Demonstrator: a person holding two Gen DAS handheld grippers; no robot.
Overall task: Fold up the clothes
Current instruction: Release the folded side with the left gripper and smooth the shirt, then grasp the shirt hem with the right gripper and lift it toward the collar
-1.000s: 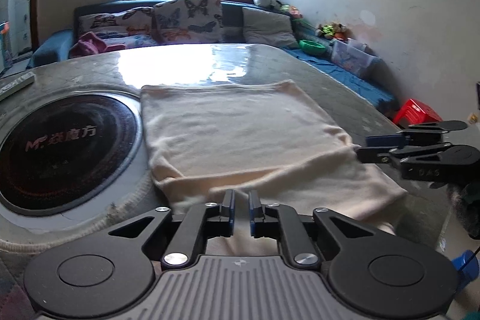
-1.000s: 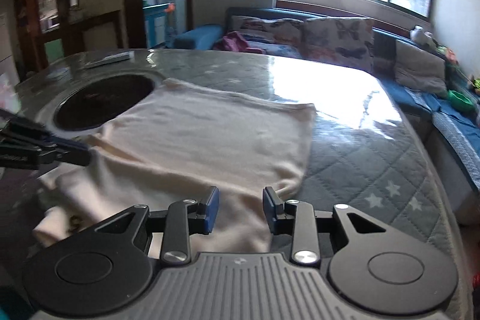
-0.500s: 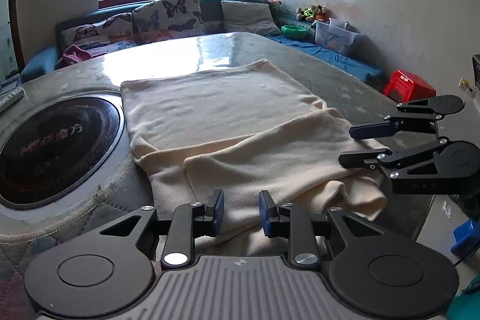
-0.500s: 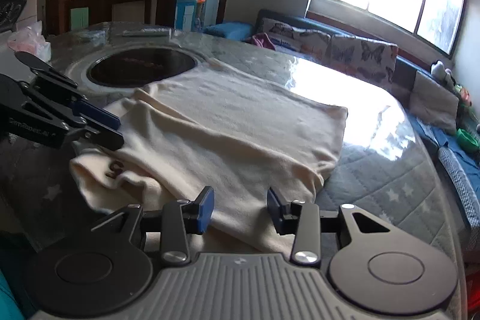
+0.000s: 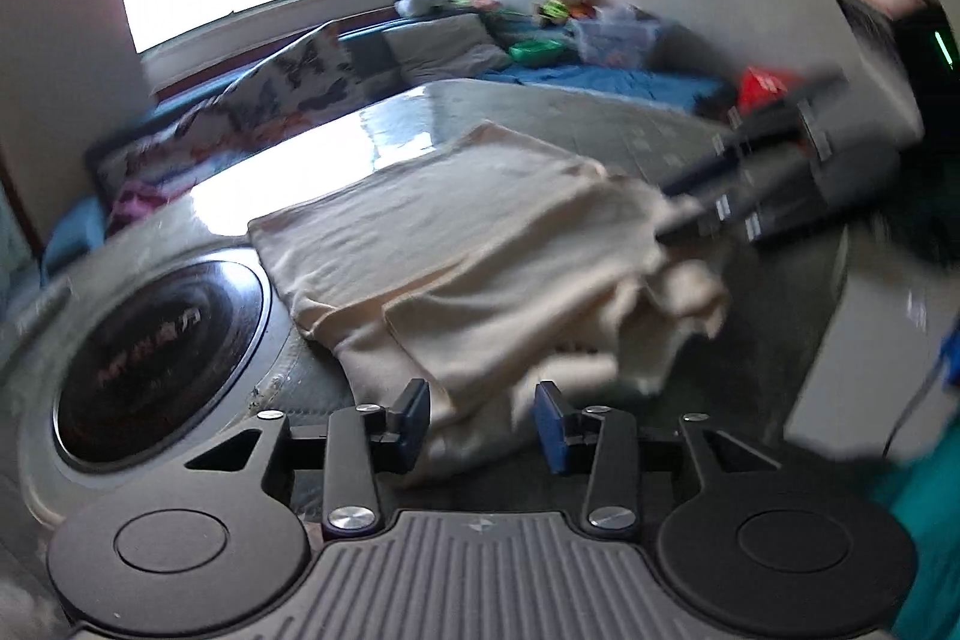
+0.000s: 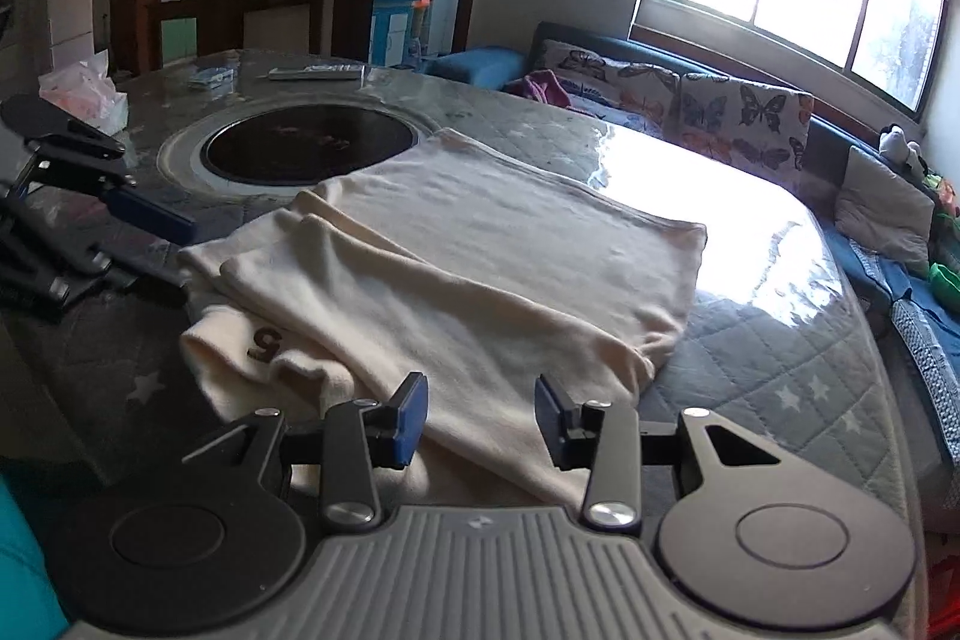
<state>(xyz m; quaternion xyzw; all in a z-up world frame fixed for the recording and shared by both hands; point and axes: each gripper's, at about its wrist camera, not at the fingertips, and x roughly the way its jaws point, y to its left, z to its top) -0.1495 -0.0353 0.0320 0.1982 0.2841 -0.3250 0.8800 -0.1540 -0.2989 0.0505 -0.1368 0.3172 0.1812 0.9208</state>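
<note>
Garment (image 6: 468, 268), cream, lies part-folded on desk (image 6: 750, 352) beside black round inset (image 6: 309, 148). Left tongs (image 5: 483, 421) have just been opening, now apart over the hem, nothing clamped. Right tongs (image 6: 480, 421) apart, pads clear of cloth.

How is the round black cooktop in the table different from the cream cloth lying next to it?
The round black glass cooktop is dark, shiny and hard; the cream knitted garment is pale, soft and matte. The cooktop sits sunk in a ring in the table; the garment lies loose on top, folded in layers with a rumpled near edge. Both rest on the grey quilted table cover.
</note>
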